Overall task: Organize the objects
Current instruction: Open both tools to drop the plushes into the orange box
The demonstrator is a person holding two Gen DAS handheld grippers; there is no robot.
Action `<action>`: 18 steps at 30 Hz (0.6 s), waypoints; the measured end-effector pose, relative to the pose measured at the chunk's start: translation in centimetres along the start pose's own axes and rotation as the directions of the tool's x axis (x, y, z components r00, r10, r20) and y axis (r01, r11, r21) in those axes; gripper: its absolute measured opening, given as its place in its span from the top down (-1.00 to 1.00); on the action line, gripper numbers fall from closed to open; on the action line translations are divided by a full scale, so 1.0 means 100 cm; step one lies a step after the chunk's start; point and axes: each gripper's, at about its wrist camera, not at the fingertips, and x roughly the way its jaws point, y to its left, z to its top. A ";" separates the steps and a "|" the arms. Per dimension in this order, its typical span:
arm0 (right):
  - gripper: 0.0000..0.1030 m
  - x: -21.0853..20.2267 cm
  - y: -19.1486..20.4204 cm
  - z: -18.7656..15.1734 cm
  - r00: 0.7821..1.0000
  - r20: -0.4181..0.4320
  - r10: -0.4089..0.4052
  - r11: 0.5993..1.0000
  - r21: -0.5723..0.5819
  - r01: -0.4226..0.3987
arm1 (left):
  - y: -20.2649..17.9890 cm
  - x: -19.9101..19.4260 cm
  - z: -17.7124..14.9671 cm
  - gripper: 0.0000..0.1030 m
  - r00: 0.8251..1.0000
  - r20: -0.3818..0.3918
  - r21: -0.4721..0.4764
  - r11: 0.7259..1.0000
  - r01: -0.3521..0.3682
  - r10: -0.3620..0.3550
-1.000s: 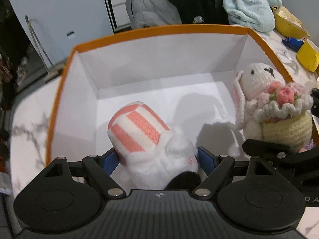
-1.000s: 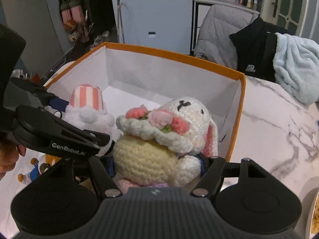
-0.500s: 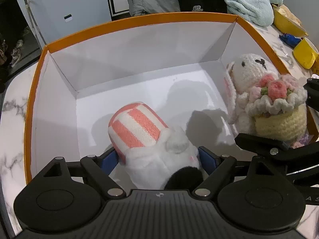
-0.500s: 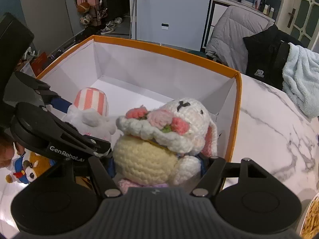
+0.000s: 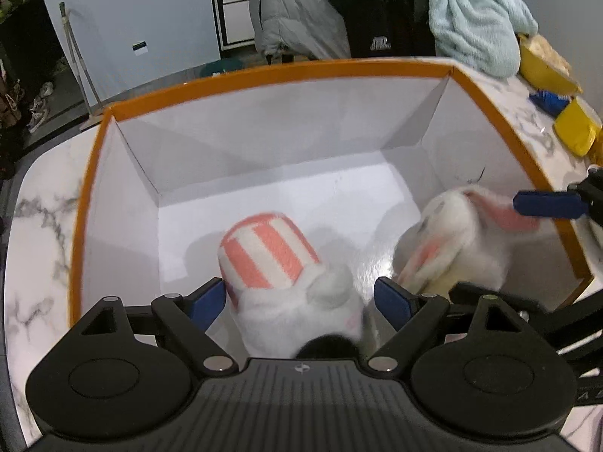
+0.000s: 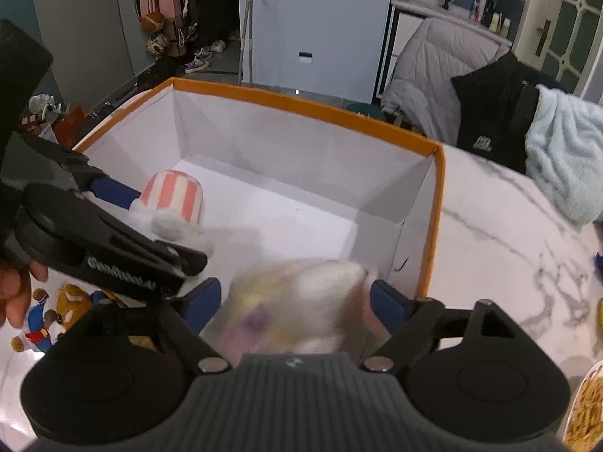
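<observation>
An orange-rimmed box [image 5: 264, 71] with white inside walls fills both views [image 6: 301, 103]. My left gripper [image 5: 299, 301] is open over the box's near side. The white plush with the pink-striped hat [image 5: 271, 260] lies loose between its blue pads; it also shows in the right wrist view [image 6: 173, 199]. My right gripper [image 6: 292, 297] is open too. The crochet bunny [image 6: 301, 301] is a blur between its pads, dropping into the box's right corner [image 5: 463, 241].
Marble tabletop [image 6: 501, 233] surrounds the box. Yellow containers [image 5: 576, 132] and a blue object sit far right. Jackets and a light blue towel [image 5: 475, 19] hang behind. A small bear toy [image 6: 41, 324] lies left of the box. A dish of food [image 6: 588, 406] is bottom right.
Both grippers have opened. The crochet bunny tipped over and is falling into the box; the striped-hat plush is let go inside the box. Both grippers have drawn back and up.
</observation>
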 end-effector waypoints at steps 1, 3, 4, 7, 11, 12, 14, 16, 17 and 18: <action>-0.71 -0.001 0.000 0.000 1.000 0.001 0.007 1.000 0.001 -0.007 | 0.001 -0.001 0.001 -0.96 1.000 0.005 -0.004 1.000 0.000 0.000; -0.71 -0.004 0.000 0.000 1.000 0.007 0.006 1.000 0.005 -0.006 | 0.003 -0.002 0.003 -0.96 1.000 0.020 -0.007 1.000 -0.008 0.008; -0.71 -0.005 0.000 0.001 1.000 0.011 0.004 1.000 0.004 -0.004 | 0.003 -0.005 0.004 -0.96 0.999 0.031 -0.008 1.000 -0.013 0.013; -0.71 -0.010 0.000 0.002 1.000 0.028 0.001 1.000 0.012 -0.001 | 0.005 -0.014 0.007 -0.96 0.997 0.070 -0.022 1.000 -0.009 0.011; -0.71 -0.017 -0.001 0.002 0.999 0.047 0.013 0.999 0.030 -0.015 | 0.010 -0.025 0.007 -0.96 0.995 0.096 -0.034 0.999 -0.002 0.005; -0.71 -0.019 0.000 0.003 0.999 0.051 0.014 0.999 0.031 -0.016 | 0.011 -0.029 0.008 -0.96 0.995 0.101 -0.034 0.999 -0.004 0.007; -0.71 -0.023 0.002 0.003 0.998 0.060 0.012 0.999 0.029 -0.014 | 0.014 -0.039 0.007 -0.96 0.992 0.125 -0.042 0.999 0.007 -0.001; -0.71 -0.029 0.003 0.003 0.997 0.070 0.016 0.999 0.032 -0.018 | 0.016 -0.052 0.006 -0.96 0.987 0.158 -0.051 0.998 0.026 -0.017; -0.71 -0.032 0.003 0.003 0.997 0.076 0.019 0.999 0.033 -0.022 | 0.017 -0.059 0.004 -0.96 0.984 0.176 -0.049 0.998 0.035 -0.026; -0.71 -0.035 0.004 0.002 0.996 0.082 0.020 0.999 0.034 -0.022 | 0.017 -0.067 0.002 -0.96 0.981 0.191 -0.043 0.998 0.041 -0.032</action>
